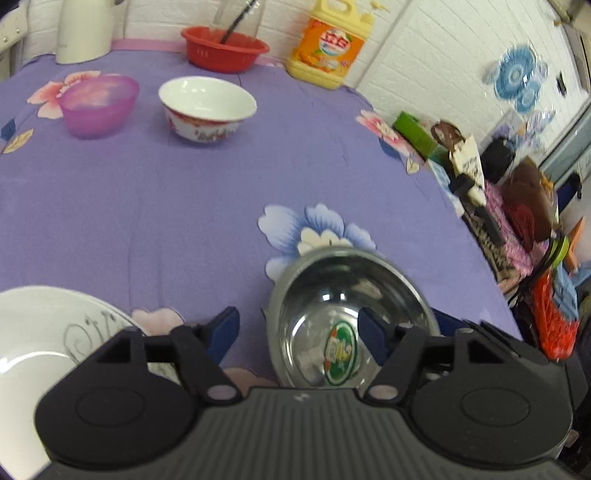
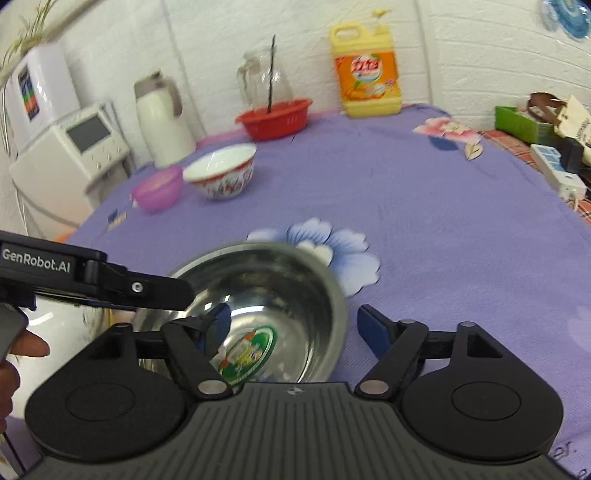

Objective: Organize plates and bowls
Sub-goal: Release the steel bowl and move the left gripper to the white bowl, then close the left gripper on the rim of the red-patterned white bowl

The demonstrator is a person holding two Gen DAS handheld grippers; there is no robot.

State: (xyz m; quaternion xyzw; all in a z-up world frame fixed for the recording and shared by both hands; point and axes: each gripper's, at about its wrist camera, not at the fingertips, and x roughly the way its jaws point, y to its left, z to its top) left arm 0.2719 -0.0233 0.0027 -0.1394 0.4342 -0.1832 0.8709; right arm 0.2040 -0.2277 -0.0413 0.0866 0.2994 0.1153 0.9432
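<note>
A steel bowl (image 1: 332, 317) with a green sticker inside sits on the purple cloth; it also shows in the right wrist view (image 2: 280, 295). My left gripper (image 1: 297, 334) is open, its right finger inside the bowl and its left finger outside, straddling the near-left rim. My right gripper (image 2: 293, 330) is open, its left finger inside the bowl and its right finger outside the right rim. A white plate (image 1: 40, 332) lies at the near left. A white bowl with red pattern (image 1: 207, 107) and a pink plastic bowl (image 1: 98, 103) stand far back.
A red basin (image 1: 225, 48), a yellow detergent jug (image 1: 328, 44) and a white kettle (image 1: 85, 29) line the back wall. Clutter lies beyond the table's right edge (image 1: 480, 192). A white appliance (image 2: 70, 155) stands left of the table.
</note>
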